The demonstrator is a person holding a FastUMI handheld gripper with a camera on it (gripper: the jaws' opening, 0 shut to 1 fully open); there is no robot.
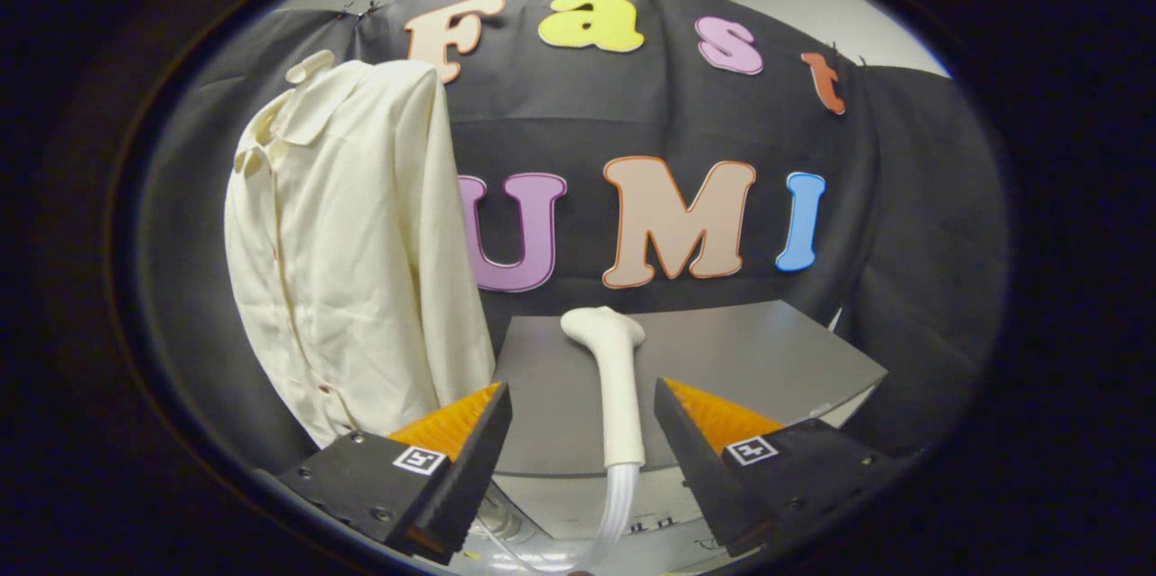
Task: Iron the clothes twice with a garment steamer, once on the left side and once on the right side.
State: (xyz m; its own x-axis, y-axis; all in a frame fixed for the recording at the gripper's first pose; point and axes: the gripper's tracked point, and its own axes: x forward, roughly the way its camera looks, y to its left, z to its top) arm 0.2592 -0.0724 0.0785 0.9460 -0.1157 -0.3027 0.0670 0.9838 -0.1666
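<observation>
1. Tool [582, 432] released: fingers spread wide, nothing pressed between them.
2. Steamer [616, 382] lies on the grey tabletop [768, 359], in the gap between the fingers but touching neither; handle runs away from the tool, head at the far end, angled slightly left.
3. Clear hose [614, 513] leaves the steamer's near end, curls down and left below the fingers, off the tabletop's near edge.
4. Cream shirt [352, 242] hangs on a hanger [309, 66] ahead and left of the tool, beyond the left finger; its hem drops behind that finger's tip. Collar up top, button placket down the shirt's left part.
5. Shirt hangs left of the tabletop, against the black cloth wall [903, 197]; apart from the steamer.
</observation>
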